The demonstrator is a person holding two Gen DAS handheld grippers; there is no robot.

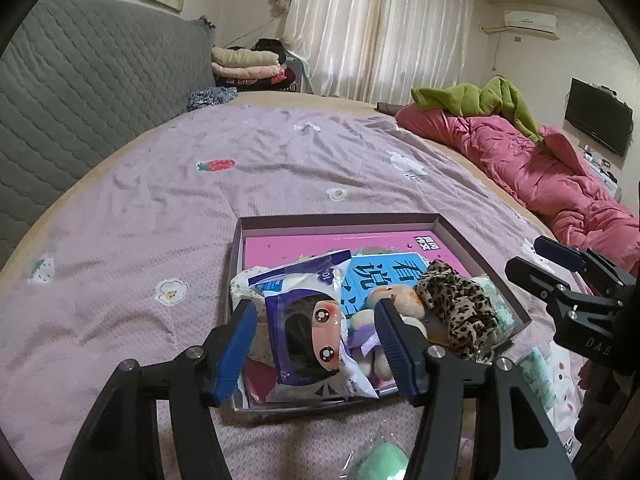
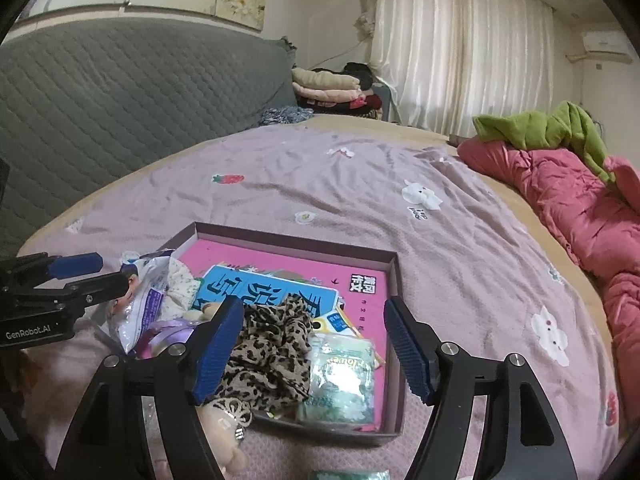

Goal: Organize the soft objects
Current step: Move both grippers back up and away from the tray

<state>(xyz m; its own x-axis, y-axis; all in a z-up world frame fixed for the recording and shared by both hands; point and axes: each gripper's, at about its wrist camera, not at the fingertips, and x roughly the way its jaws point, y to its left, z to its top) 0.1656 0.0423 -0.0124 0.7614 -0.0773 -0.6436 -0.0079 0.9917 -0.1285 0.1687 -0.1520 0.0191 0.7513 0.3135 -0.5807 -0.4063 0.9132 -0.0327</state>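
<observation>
A shallow cardboard box (image 1: 486, 268) (image 2: 394, 280) with a pink book inside lies on the bed. In it are a white-and-purple tissue pack with a cartoon face (image 1: 316, 328) (image 2: 148, 300), a plush toy (image 1: 396, 296), a leopard-print cloth (image 1: 460, 304) (image 2: 268, 344) and a green tissue pack (image 2: 340, 376). My left gripper (image 1: 316, 344) is open, its fingers either side of the cartoon pack, not touching it. My right gripper (image 2: 316, 352) is open above the leopard cloth and green pack.
The bed has a lilac sheet (image 1: 240, 184) (image 2: 460, 248). A red quilt (image 1: 540, 160) with a green garment lies at the right. A grey headboard (image 1: 80, 80) stands on the left. A green pack (image 1: 380, 462) and a wrapped pack (image 1: 540, 372) lie outside the box.
</observation>
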